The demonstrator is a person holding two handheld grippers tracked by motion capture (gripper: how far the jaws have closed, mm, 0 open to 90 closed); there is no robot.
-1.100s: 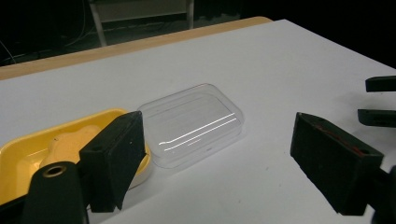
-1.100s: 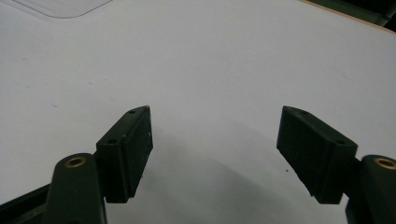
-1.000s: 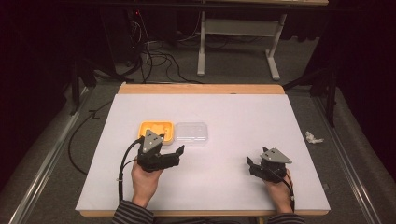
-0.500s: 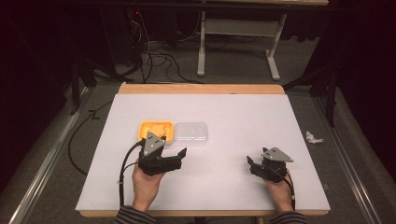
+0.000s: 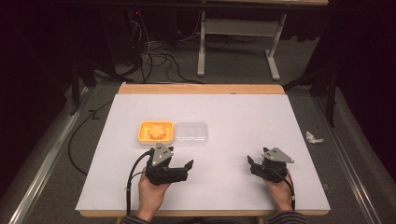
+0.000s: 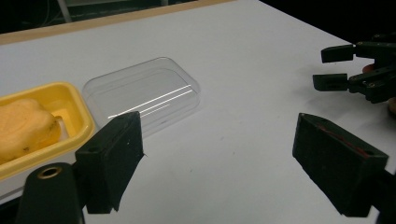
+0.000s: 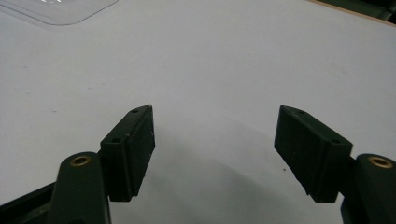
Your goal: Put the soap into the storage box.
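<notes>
White sheeting covers the desk (image 5: 233, 116) from its wooden far edge down to my side, and it is the biggest thing I have to work with. On it, left of centre, sit two small containers side by side: a yellow tray (image 5: 156, 132) with a piece of orange-yellow food (image 5: 157, 131) lying inside it, and just beside it on the right a clear plastic lid (image 5: 190, 134), lying flat on the sheet and, as far as I can tell, touching or nearly touching the tray. In the left gripper view I see the lid (image 6: 144, 93) a little ahead of my jaws and toward their left side, with the tray's corner (image 6: 70, 116) at the left edge.

My left tool (image 5: 180, 169) sits near the containers, on my side of them, jaws spread wide with nothing between them but bare sheet. My right tool (image 5: 254, 164) is well apart from it on the right side of the desk, its jaws likewise parted and empty; in the right gripper view it looks over plain white surface, with a corner of the lid (image 7: 56, 9) at the top left

On the grey floor right of the desk lies a small crumpled white scrap (image 5: 313, 137)
</notes>
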